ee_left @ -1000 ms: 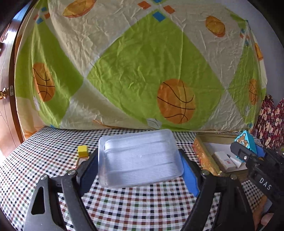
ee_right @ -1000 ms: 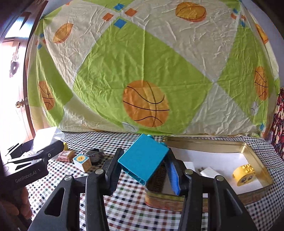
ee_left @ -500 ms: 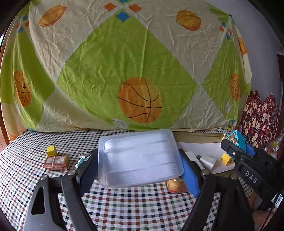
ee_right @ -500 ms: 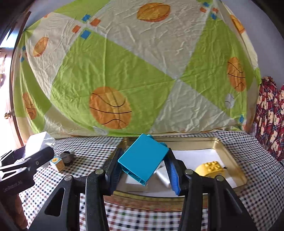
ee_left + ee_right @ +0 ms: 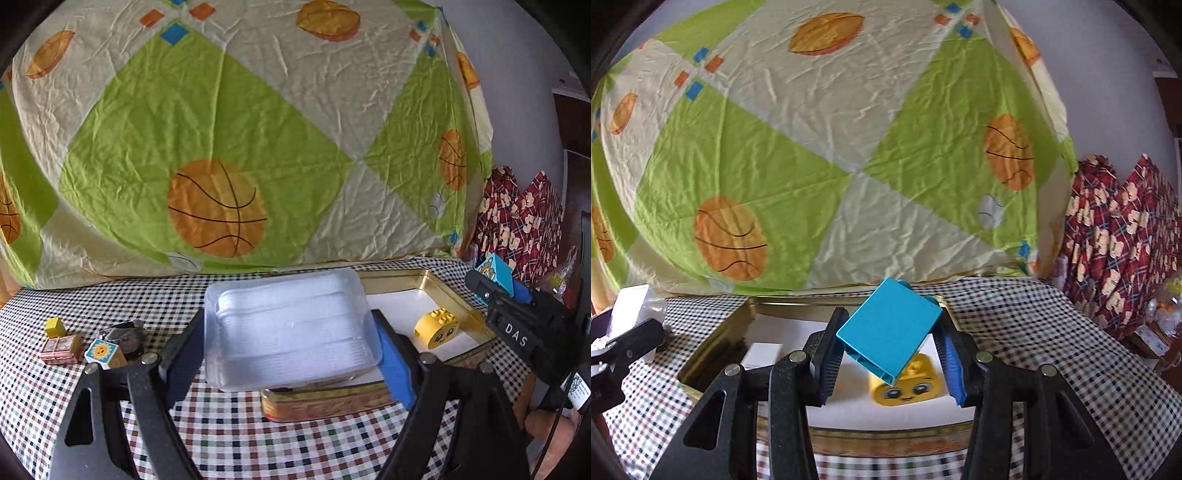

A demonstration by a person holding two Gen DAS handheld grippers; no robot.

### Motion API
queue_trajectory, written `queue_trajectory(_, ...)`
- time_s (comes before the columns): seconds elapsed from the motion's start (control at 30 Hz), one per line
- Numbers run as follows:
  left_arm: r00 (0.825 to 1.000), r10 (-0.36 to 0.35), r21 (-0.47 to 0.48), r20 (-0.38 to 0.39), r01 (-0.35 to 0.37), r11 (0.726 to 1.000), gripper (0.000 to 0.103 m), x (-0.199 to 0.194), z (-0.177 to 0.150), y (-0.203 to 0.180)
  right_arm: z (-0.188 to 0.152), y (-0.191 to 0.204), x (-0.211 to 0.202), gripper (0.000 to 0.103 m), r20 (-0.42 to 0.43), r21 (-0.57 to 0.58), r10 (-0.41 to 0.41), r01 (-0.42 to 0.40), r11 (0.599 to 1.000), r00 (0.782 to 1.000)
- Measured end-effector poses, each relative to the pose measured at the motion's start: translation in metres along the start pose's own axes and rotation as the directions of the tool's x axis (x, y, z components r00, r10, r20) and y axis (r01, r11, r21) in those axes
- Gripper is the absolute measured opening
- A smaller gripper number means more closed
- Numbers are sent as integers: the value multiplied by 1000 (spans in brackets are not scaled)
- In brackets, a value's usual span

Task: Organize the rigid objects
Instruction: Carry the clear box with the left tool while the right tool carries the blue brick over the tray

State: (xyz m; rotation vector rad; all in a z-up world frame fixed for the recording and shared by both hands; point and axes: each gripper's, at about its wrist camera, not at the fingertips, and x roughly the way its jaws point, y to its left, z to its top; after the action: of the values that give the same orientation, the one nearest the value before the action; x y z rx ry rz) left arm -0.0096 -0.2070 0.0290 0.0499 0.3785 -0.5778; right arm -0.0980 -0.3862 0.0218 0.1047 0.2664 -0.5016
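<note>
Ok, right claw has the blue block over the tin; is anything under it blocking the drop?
Yes. The yellow smiley-face brick sits on the white liner of the gold tin directly below the tilted blue block held in the right claw. The liner left of the brick looks bare, up to a small white box.

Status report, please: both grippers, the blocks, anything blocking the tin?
Left gripper shut on clear plastic box. Right gripper shut on blue block, above gold tin. Yellow face block directly beneath.
</note>
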Motion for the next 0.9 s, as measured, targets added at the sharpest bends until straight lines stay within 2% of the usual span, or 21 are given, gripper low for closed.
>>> queue_trajectory(0.13,1000,-11,28,-13,12,1000,84,11,0,-21,3,-23,8,49,-12,41,-25,25,999,1000)
queue_trajectory(0.3,999,1,55,-44,2,999,84,29,1,-41,5,-33,19,49,-24,35,-44,44,998,999)
queue_trajectory(0.6,995,40,94,-87,-32,995,84,54,2,-64,1,-31,47,49,-81,0,-69,69,998,994)
queue_trajectory(0.9,986,99,108,-137,-85,991,84,75,-2,-64,-2,-13,70,50,-152,-19,-43,40,999,987)
